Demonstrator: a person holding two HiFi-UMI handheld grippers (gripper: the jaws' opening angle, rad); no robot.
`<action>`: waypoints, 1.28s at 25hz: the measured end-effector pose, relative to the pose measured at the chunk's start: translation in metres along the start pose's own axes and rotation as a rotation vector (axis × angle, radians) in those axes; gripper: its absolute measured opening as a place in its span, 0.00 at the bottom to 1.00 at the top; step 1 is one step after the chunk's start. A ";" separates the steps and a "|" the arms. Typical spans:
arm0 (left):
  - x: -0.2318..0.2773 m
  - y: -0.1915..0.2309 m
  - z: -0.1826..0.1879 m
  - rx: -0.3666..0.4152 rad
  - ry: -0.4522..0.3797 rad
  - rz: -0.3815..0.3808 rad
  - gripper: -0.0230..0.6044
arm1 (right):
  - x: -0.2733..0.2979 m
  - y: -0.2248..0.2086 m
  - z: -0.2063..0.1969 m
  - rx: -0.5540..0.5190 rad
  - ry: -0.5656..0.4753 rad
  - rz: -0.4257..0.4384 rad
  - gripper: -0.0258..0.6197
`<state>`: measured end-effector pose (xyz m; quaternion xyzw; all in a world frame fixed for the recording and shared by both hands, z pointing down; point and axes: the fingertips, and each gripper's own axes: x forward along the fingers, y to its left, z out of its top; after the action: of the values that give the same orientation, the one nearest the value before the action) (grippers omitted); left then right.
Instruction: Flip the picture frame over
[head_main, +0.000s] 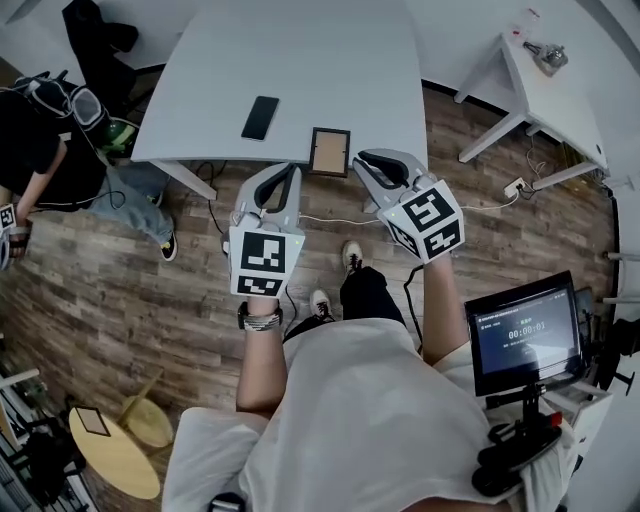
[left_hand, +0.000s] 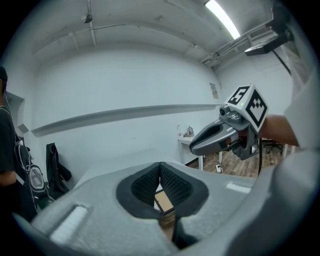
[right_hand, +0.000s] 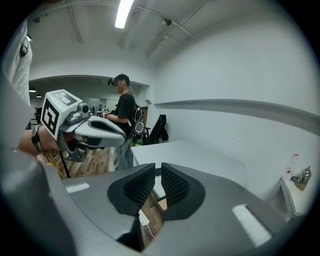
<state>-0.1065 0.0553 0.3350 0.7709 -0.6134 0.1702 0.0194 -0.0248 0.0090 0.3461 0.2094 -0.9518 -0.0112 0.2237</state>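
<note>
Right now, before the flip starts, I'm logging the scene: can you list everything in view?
work table: one, grey, ahead
picture frame: one, dark rim, tan panel, work table's near edge
phone: one, black, left of the frame
side table: one, white, upper right
metal item: one, silvery, on the side table
screen: one, dark, lower right
round tops: two, yellowish, lower left
bystander: one, dark top, far left
left gripper: one, grey, jaws together, empty
right gripper: one, grey, jaws slightly apart, empty
</note>
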 end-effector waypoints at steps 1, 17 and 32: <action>0.002 0.002 -0.003 -0.004 0.005 0.002 0.04 | 0.006 -0.001 -0.005 -0.006 0.017 0.006 0.10; 0.055 0.031 -0.060 -0.058 0.135 0.010 0.04 | 0.109 -0.020 -0.117 -0.212 0.391 0.096 0.14; 0.087 0.022 -0.134 -0.145 0.256 0.026 0.04 | 0.153 -0.025 -0.223 -0.409 0.502 0.057 0.21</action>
<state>-0.1425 0.0002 0.4823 0.7315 -0.6265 0.2228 0.1509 -0.0427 -0.0596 0.6084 0.1297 -0.8503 -0.1441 0.4892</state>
